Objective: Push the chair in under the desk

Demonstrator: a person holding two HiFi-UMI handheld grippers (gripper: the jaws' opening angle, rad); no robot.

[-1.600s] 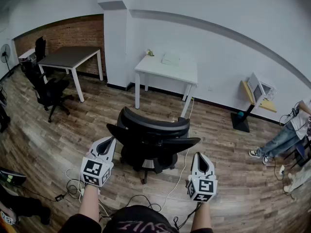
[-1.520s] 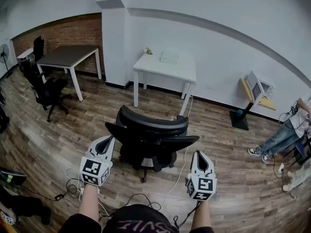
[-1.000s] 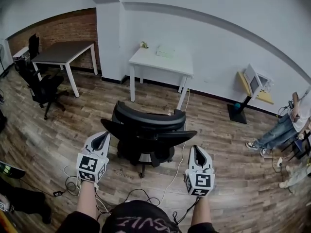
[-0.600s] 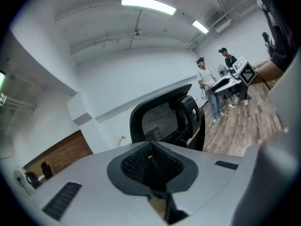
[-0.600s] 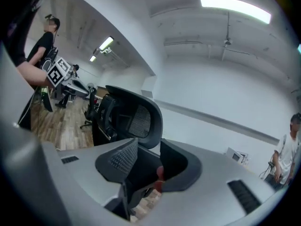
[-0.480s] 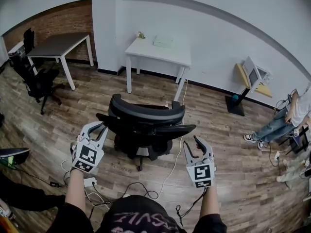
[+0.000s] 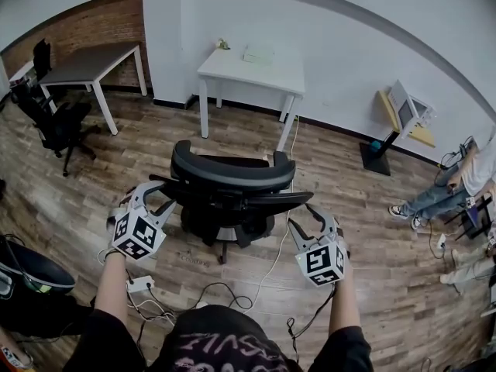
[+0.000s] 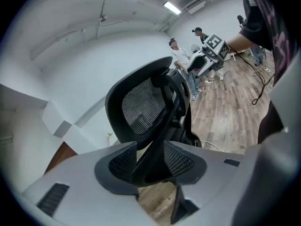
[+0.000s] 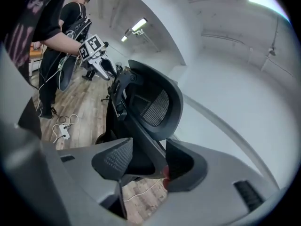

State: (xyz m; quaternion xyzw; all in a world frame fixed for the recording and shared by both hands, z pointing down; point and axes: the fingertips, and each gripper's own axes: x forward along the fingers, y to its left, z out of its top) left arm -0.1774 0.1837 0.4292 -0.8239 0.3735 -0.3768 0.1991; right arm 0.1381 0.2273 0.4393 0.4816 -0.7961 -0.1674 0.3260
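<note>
Fingers of the left gripper (image 7: 153,198) and the right gripper (image 7: 306,217), just opened, stand apart astride the armrests (image 7: 288,200) of the black mesh office chair (image 7: 232,178), with the white rectangular table (image 7: 256,72) straight beyond it

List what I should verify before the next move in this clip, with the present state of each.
1. Left gripper: jaws have just been opening, with the chair's left armrest between them: ok.
2. Right gripper: jaws have just been opening, with the right armrest between them: ok.
3. Pads pressing on the armrests: not ok, not yet closed.
4. Chair facing and roughly in line with the white desk: ok.
5. White cable clear of the chair's base: cannot tell.
</note>
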